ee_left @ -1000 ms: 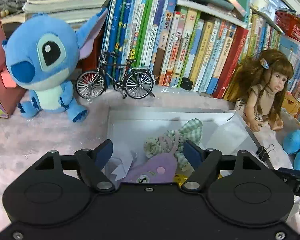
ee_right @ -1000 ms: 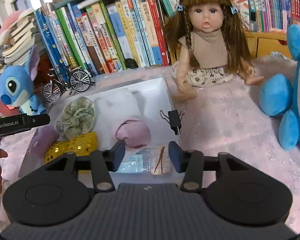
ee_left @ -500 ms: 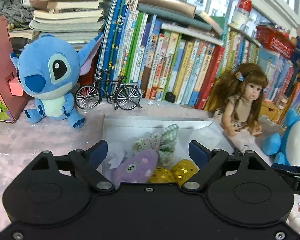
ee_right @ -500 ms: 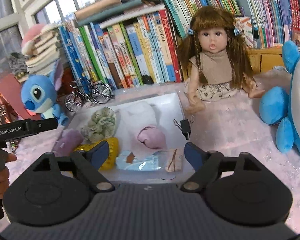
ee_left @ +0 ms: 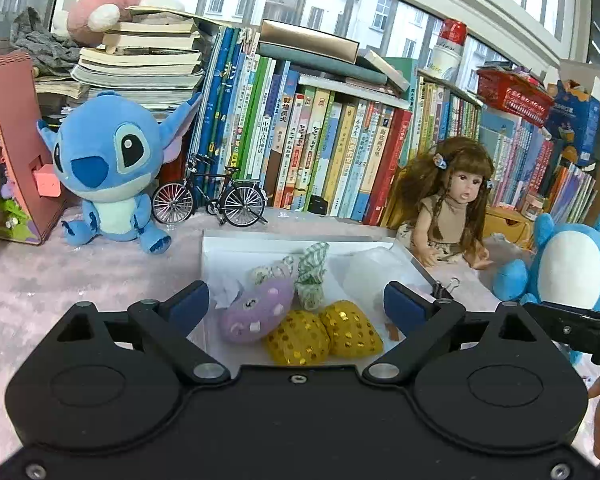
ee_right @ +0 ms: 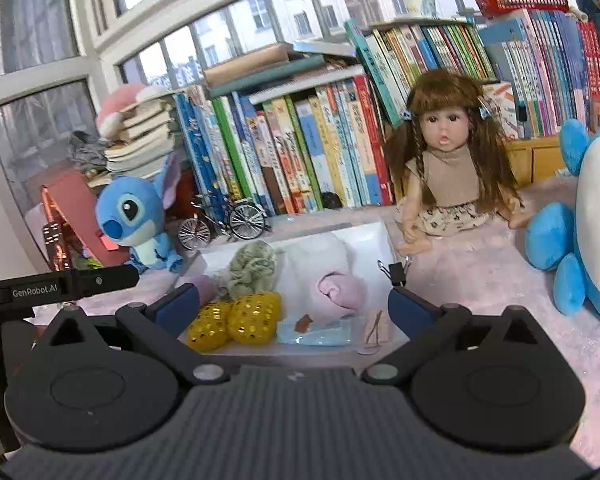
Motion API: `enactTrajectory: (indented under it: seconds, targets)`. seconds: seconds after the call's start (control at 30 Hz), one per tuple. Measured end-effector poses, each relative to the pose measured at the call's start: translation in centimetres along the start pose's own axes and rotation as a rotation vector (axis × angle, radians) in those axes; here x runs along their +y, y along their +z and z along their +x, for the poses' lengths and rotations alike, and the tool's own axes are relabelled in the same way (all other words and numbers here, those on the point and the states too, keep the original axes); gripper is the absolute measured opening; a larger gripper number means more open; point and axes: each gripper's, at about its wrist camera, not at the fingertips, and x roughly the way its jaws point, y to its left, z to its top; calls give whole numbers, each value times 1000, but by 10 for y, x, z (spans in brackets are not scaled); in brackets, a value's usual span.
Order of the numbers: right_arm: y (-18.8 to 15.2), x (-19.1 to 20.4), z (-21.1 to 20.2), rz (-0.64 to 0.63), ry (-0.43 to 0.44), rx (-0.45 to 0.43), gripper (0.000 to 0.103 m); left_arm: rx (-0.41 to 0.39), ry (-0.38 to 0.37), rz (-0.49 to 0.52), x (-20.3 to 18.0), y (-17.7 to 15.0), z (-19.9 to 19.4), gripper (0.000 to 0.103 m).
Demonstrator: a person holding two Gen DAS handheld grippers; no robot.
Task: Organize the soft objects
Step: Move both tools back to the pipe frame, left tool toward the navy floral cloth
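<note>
A white tray [ee_left: 236, 242] [ee_right: 376, 240] on the pink cloth holds soft items: a purple plush [ee_left: 258, 310], two yellow sequinned pouches [ee_left: 324, 332] [ee_right: 236, 320], a green scrunchie [ee_left: 312, 270] [ee_right: 254, 270], a pink rolled cloth [ee_right: 338, 292], a white cloth [ee_right: 320, 252] and a blue packet [ee_right: 316, 334]. My left gripper [ee_left: 298, 306] hangs before the tray, its jaws opening, nothing between them. My right gripper [ee_right: 294, 308] is also back from the tray, jaws opening and empty.
A blue plush [ee_left: 108, 168], a toy bicycle [ee_left: 212, 200], a doll [ee_left: 452, 204] and a blue-white plush [ee_left: 564, 264] ring the tray. Rows of books [ee_left: 320, 148] stand behind. A black binder clip [ee_right: 396, 270] lies at the tray's right edge.
Both grippers have drawn back and up from the tray and their jaws have spread wider. More of the tray's contents shows in both views.
</note>
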Motion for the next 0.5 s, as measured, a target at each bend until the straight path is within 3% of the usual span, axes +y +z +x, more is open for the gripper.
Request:
enactTrajectory:
  seconds: [0.2, 0.5]
  targets:
    - [-13, 9, -14, -55, 11, -52, 103, -20, -13, -41, 5, -15, -18, 96]
    - [-34, 24, -26, -124, -1, -103, 103, -76, -2, 11, 0, -39, -41, 98]
